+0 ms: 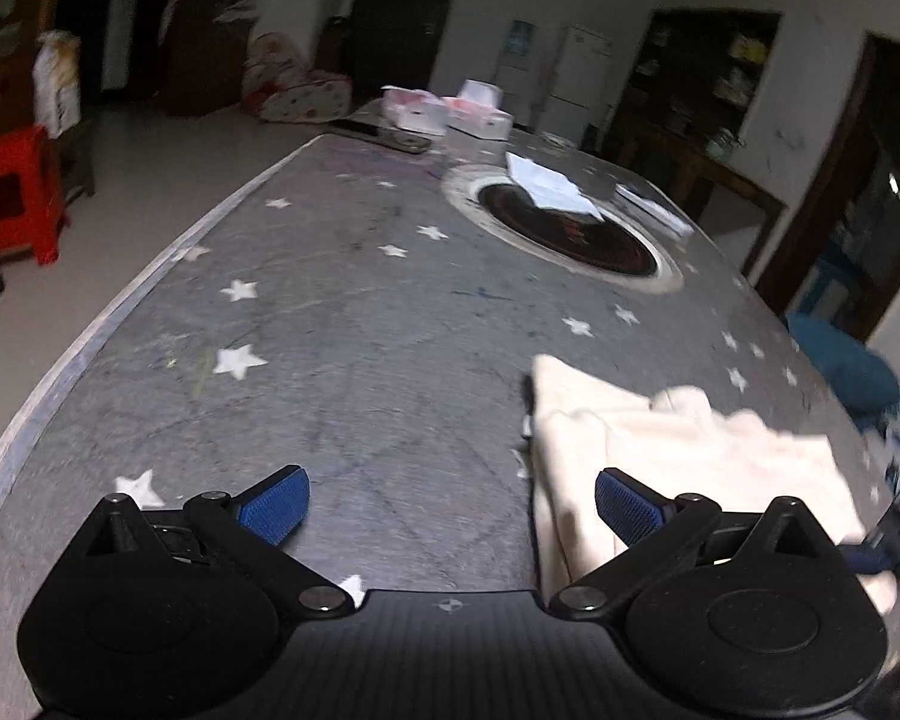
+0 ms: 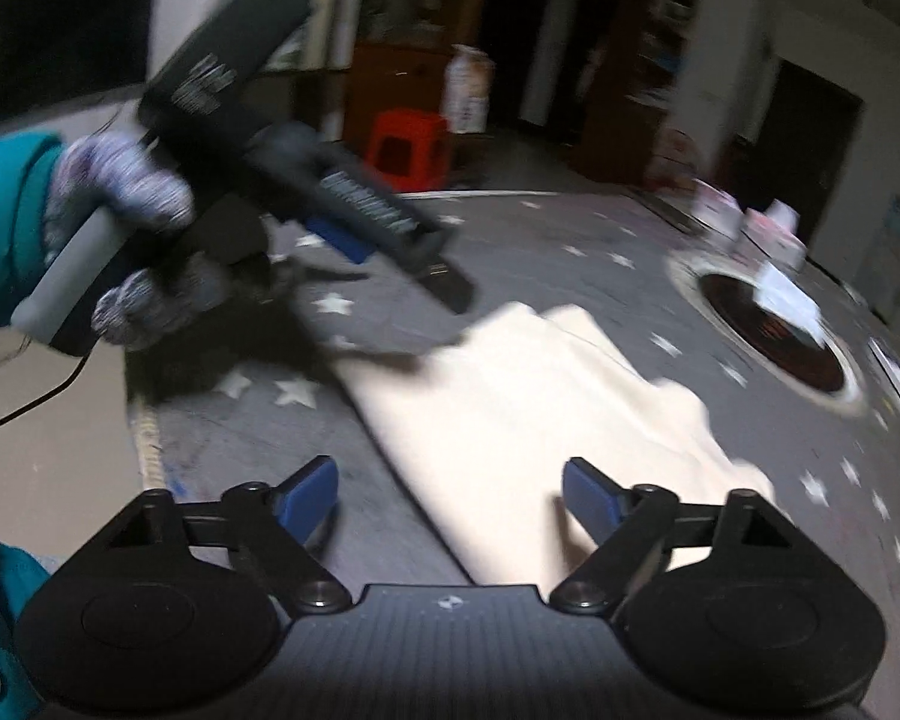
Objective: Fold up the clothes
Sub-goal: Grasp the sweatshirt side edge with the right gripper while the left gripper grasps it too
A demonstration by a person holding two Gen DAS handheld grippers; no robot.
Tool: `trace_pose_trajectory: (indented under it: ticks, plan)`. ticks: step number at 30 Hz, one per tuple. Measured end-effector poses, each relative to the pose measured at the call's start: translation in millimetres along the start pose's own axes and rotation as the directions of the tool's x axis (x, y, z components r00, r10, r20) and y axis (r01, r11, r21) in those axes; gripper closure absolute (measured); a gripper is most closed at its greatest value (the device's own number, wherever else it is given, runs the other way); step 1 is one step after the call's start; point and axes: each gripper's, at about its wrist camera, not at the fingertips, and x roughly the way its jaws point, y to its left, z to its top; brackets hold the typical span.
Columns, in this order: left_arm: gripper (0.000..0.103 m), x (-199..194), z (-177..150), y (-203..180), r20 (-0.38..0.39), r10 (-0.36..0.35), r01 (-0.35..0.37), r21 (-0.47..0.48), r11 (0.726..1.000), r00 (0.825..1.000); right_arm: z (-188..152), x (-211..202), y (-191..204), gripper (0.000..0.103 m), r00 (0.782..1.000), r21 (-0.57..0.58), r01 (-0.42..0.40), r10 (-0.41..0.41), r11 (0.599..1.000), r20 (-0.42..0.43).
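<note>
Soft cream cloth garment (image 2: 528, 408) on scuffed matt tabletop (image 1: 342, 324)

The left gripper (image 1: 453, 507) hovers with its jaws spread wide and nothing between the blue pads (image 1: 276, 504). Seen from the right wrist camera, the same left gripper (image 2: 390, 240) is blurred, slanting downward, gripped by a gloved hand (image 2: 120, 192) at its grey handle; a teal sleeve (image 2: 6, 222) covers the wrist. The right gripper (image 2: 450, 501) also has its jaws spread wide, empty, its pads (image 2: 312, 495) apart. The right gripper sits lower than the left gripper and near it.
</note>
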Motion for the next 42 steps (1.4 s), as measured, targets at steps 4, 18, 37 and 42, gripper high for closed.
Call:
trace_pose_trajectory:
  ticks: [4,18,37,42]
  plan:
    - [0.000,-4,4,7,0.003,-0.037,0.037,-0.070,0.997,0.999,12,16,19,0.041,1.000,-0.080,-0.019,0.019,0.997,-0.006]
    - [0.000,10,3,9,-0.052,-0.214,0.191,-0.283,0.940,0.975,26,25,15,0.089,1.000,-0.015,-0.018,0.018,1.000,0.013]
    - [0.077,48,-8,-2,-0.115,-0.415,0.310,-0.496,0.811,0.902,22,-14,-16,0.091,0.992,0.153,-0.097,0.083,0.983,0.099]
    - [0.080,54,-11,-3,-0.131,-0.427,0.311,-0.504,0.806,0.895,8,-26,-26,0.071,0.994,0.218,-0.077,0.057,0.973,0.096]
